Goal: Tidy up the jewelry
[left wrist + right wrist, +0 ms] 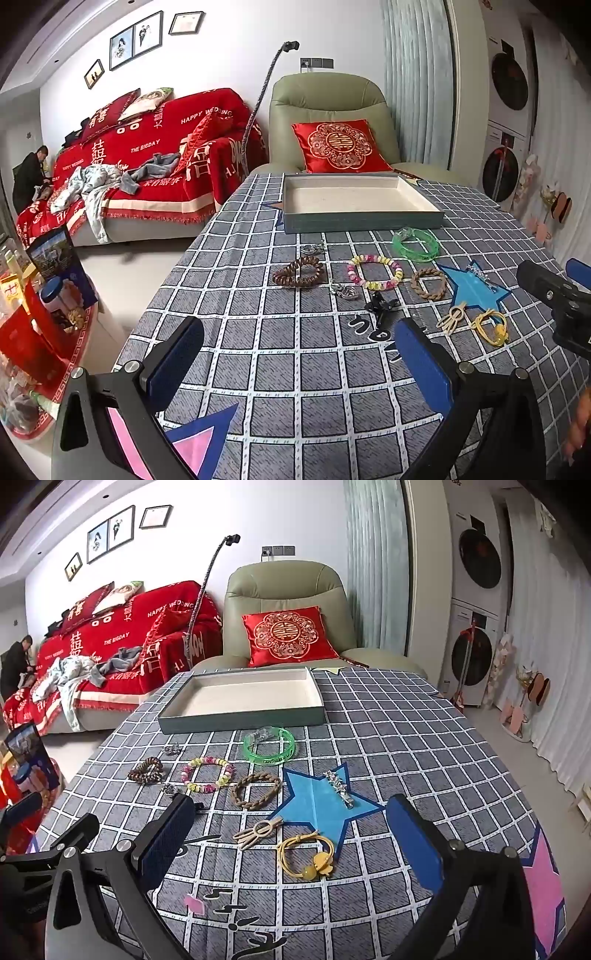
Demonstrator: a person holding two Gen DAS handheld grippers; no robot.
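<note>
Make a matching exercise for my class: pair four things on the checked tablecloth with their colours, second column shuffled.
Things:
1. bangle
2. coiled hair tie
3. tray
4. hair clip on the blue star

Colours:
a. brown
b. silver
c. see-through green
d. grey-green outside, white inside

Pairs: 1-c, 2-a, 3-d, 4-b

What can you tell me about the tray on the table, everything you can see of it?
The tray is a shallow rectangle with grey-green outer walls and a cream, felt-like inside. It lies flat on the checked tablecloth at the far side, before the green armchair. Nothing lies in it. The green bangle sits just in front, apart from it. No gripper touches it.
</note>
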